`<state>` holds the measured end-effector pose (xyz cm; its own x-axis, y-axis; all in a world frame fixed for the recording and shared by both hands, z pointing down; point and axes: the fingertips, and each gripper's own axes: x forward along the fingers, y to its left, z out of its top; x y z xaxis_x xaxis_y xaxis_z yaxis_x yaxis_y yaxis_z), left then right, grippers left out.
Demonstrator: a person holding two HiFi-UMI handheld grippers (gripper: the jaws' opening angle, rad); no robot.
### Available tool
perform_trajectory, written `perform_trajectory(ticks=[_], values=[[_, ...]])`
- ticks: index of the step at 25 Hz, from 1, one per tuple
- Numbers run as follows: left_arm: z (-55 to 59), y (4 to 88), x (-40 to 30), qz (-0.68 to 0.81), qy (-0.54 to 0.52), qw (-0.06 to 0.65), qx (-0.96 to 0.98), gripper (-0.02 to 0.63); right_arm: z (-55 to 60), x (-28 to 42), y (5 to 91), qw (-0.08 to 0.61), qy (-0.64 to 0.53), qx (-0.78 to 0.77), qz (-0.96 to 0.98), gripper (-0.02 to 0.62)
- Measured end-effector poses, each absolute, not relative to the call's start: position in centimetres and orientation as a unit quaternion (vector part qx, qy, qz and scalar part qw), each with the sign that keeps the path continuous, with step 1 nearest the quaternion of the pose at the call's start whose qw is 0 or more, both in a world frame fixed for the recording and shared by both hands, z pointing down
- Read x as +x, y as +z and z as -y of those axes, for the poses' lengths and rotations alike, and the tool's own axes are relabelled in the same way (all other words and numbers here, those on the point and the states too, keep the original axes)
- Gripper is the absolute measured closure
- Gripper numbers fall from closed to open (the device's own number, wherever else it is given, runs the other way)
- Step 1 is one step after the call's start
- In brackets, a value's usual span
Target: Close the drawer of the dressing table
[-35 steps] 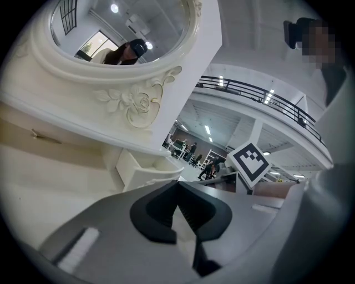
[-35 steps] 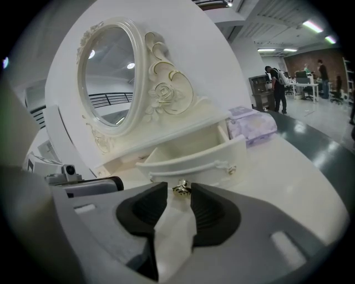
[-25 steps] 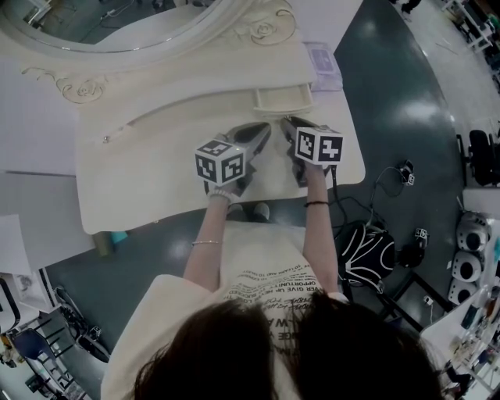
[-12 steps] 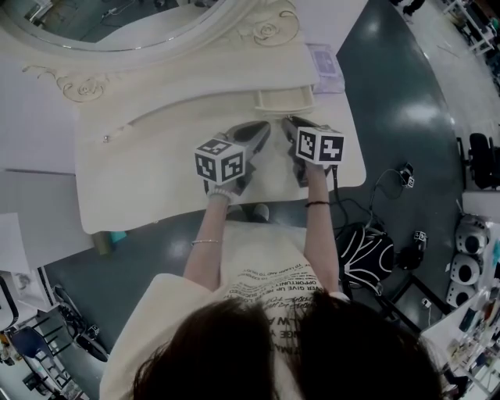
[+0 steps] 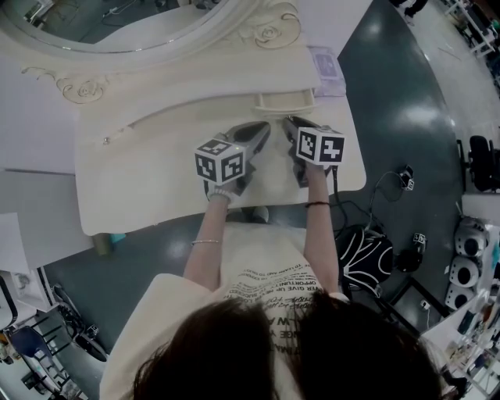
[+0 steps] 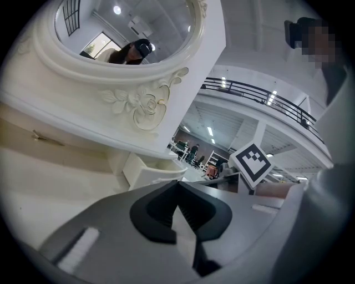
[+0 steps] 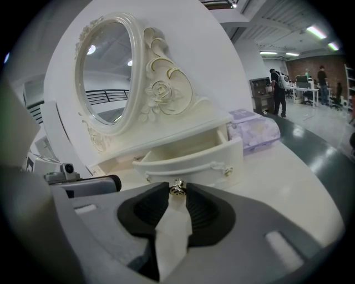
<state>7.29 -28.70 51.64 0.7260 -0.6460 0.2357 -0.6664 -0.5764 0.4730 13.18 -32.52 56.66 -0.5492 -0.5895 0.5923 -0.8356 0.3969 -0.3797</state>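
Observation:
The cream dressing table (image 5: 148, 180) has a small drawer (image 5: 283, 99) pulled open at its right, under the mirror. In the right gripper view the drawer (image 7: 191, 161) shows its curved front and empty inside. A small metal knob (image 7: 177, 188) on that front sits right between the tips of my right gripper (image 7: 177, 191), which touch it on both sides. Seen from the head, the right gripper (image 5: 287, 123) points at the drawer front. My left gripper (image 5: 264, 127) lies beside it over the tabletop, its tips together on nothing (image 6: 178, 183); the drawer (image 6: 150, 172) is just ahead of it.
An oval mirror (image 5: 117, 23) in a carved frame rises behind the tabletop. A purple tissue pack (image 5: 326, 66) lies right of the drawer. The table's right edge (image 5: 361, 168) is near my right hand, with a black bag (image 5: 367, 250) and cables on the floor below.

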Motion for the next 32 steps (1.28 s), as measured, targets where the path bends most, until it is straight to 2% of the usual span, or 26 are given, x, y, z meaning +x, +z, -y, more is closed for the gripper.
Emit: perform_trajectory(ticks=[32], values=[[31.9, 52.1, 5.9, 0.381, 0.015, 0.281, 0.881, 0.607, 36.2, 12.5, 56.5, 0.18, 0.331, 0.437, 0.817, 0.491]])
